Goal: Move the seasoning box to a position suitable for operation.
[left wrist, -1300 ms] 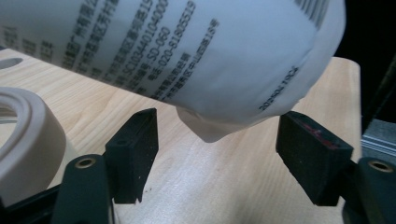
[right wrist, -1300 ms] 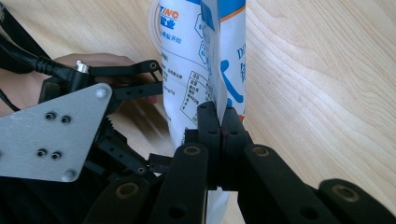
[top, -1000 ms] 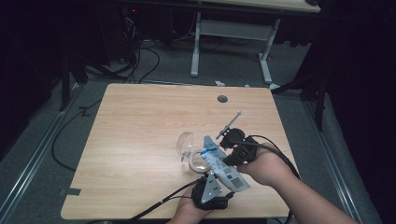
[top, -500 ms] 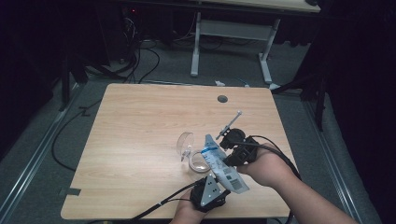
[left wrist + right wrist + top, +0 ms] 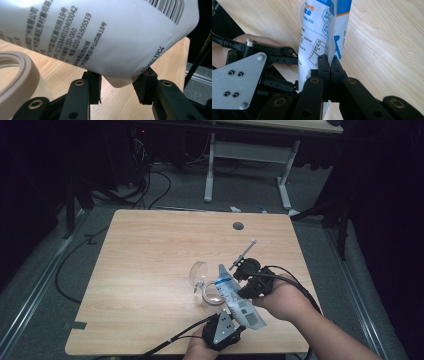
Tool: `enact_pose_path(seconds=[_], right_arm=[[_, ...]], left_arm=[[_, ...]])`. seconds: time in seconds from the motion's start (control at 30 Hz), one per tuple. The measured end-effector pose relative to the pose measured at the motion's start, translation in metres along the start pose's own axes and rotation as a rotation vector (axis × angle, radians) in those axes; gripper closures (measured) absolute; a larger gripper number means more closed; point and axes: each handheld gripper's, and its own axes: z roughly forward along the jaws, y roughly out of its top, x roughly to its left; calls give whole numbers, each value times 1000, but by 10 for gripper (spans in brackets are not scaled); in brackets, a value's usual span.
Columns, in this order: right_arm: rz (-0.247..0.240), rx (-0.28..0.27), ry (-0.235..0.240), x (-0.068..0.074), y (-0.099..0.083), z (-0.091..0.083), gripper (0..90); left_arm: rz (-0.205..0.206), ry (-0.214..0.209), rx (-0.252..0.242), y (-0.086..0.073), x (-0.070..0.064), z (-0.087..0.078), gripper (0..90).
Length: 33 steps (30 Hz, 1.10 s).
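Observation:
A white and blue printed pouch (image 5: 235,297) is held tilted over the table's front right part. My right gripper (image 5: 245,285) is shut on the pouch's edge (image 5: 332,37), the jaws pressed together around it. My left gripper (image 5: 222,330) sits near the front edge under the pouch's lower end. Its jaws stand open, and the pouch's bottom corner (image 5: 120,80) hangs between them. A round clear jar (image 5: 212,292) with a cream rim (image 5: 15,72) stands just left of the pouch, its clear lid (image 5: 198,272) tipped up beside it.
A thin white stick (image 5: 243,252) lies on the wooden table (image 5: 150,250) beyond my right gripper. A dark round hole (image 5: 238,226) marks the far side of the table. Cables (image 5: 150,185) and desk legs (image 5: 210,170) stand on the floor behind.

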Motion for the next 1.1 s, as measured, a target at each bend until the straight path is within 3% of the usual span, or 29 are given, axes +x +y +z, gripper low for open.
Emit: enact_pose_path(seconds=[0.2,0.87,1.1], right_arm=[[17,-12,-1,0,0,2,900],[2,-45,-8,-1,6,8,900],[-4,-39,-15,1,8,9,900]], left_arm=[[-47,-38,-5,1,-1,-1,625],[-62,-60,-21,1,-1,-2,616],[-47,-70,-14,2,-3,0,607]])
